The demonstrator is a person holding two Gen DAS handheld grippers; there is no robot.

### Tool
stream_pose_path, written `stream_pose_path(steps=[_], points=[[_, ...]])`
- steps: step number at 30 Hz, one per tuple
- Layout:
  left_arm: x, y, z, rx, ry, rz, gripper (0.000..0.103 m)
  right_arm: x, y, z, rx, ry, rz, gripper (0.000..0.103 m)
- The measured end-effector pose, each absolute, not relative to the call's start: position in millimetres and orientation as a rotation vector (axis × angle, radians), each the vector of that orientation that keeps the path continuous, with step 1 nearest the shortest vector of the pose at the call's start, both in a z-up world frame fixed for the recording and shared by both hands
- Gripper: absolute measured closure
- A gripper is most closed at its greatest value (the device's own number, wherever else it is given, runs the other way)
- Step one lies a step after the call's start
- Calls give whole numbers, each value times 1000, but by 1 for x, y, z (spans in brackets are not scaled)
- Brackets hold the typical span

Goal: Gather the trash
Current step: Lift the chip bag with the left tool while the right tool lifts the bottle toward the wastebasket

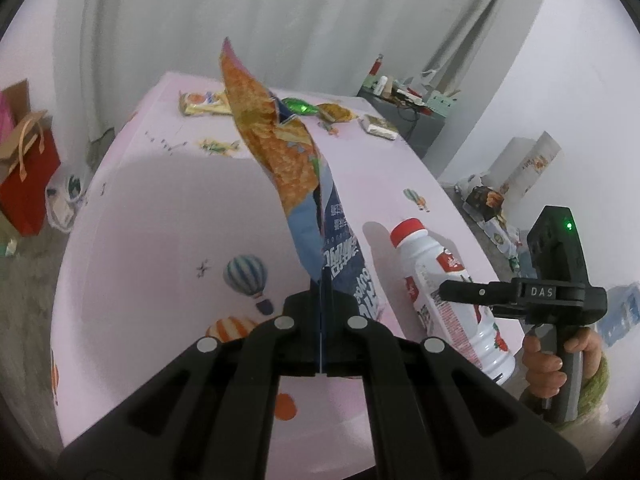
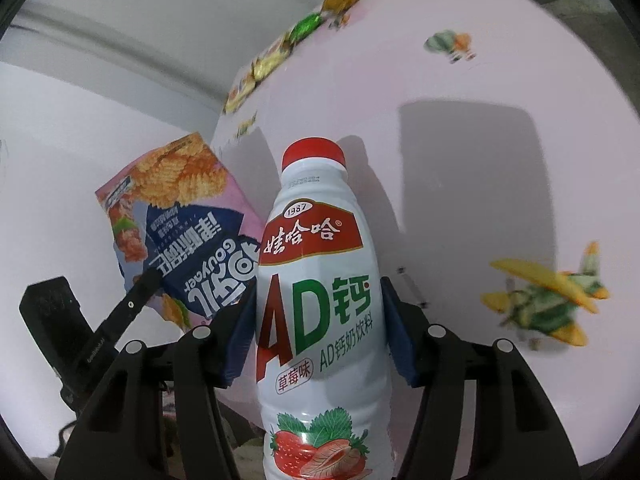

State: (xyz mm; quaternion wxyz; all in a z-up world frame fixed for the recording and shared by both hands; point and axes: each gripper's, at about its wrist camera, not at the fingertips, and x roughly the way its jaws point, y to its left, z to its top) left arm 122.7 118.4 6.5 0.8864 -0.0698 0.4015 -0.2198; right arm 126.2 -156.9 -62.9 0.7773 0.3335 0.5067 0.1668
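- You're in a lived-in home room, not a lab.
- Table (image 1: pixel 168 208) wears a pink cloth printed with hot-air balloons and planes.
- Snack wrappers (image 1: pixel 206 105) litter its far edge.
- Grey curtain (image 1: pixel 240 20) hangs behind it.
- Red gift bag (image 1: pixel 28 184) sits on the floor off the table's left edge.
- Cluttered grey cabinet (image 1: pixel 412 116) stands past the far right corner.

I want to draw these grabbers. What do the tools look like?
Both are black plastic with silver rivets. The left tool has flat fingers. The right tool has dark blue pads, white "DAS" lettering, a green light and a fuzzy green sleeve by its handle.
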Motion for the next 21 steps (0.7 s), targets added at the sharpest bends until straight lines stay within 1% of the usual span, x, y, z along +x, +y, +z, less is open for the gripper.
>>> stream_pose_path(steps=[9, 13, 21], points=[[122, 92, 24, -102, 784, -500, 103, 98, -196, -38, 771, 993, 321, 46], [120, 80, 31, -83, 765, -515, 103, 78, -213, -32, 788, 958, 320, 46], [108, 52, 47, -43, 723, -549, 103, 64, -232, -23, 815, 902, 314, 46]])
